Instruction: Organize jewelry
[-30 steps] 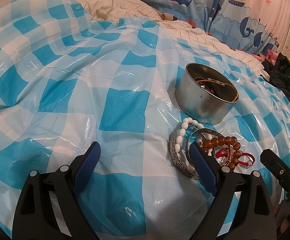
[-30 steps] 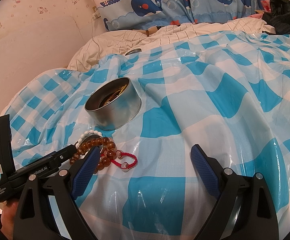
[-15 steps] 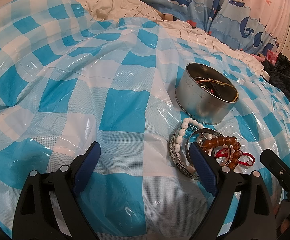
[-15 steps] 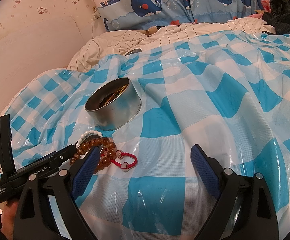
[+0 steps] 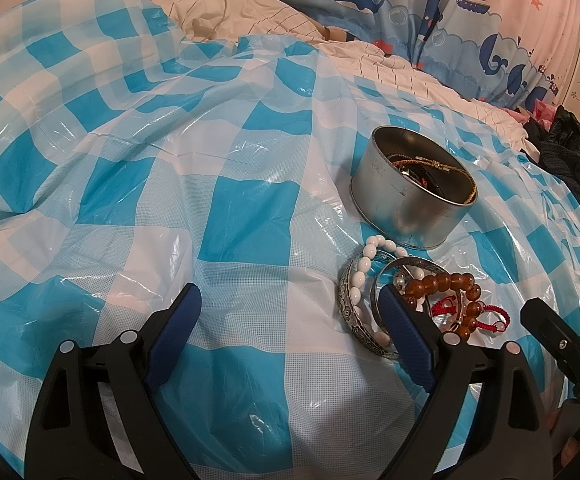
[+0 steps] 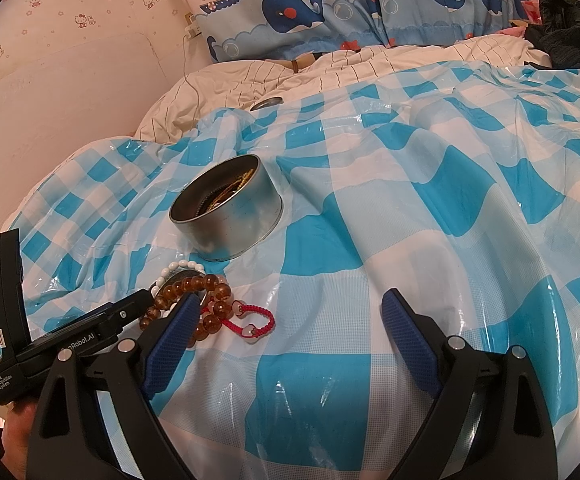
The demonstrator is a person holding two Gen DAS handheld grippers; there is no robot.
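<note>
A round metal tin [image 5: 412,196] [image 6: 228,213] with several pieces of jewelry inside stands on the blue-and-white checked plastic sheet [image 5: 246,208]. Just in front of it lies a pile: a white bead bracelet [image 5: 364,264] [image 6: 178,266], silver bangles [image 5: 348,304], an amber bead bracelet [image 5: 442,284] [image 6: 194,284] and a red cord bracelet [image 5: 490,318] [image 6: 256,320]. My left gripper [image 5: 290,328] is open, its right finger resting beside the bangles. My right gripper [image 6: 286,328] is open too, with its left finger next to the amber beads. Neither holds anything.
The sheet covers a bed with a cream striped quilt [image 6: 274,76] behind. A whale-print curtain [image 6: 370,12] hangs at the back. Dark clothing [image 5: 574,168] lies at the right edge. The other gripper's black body [image 6: 50,340] and a hand [image 6: 14,432] sit at lower left.
</note>
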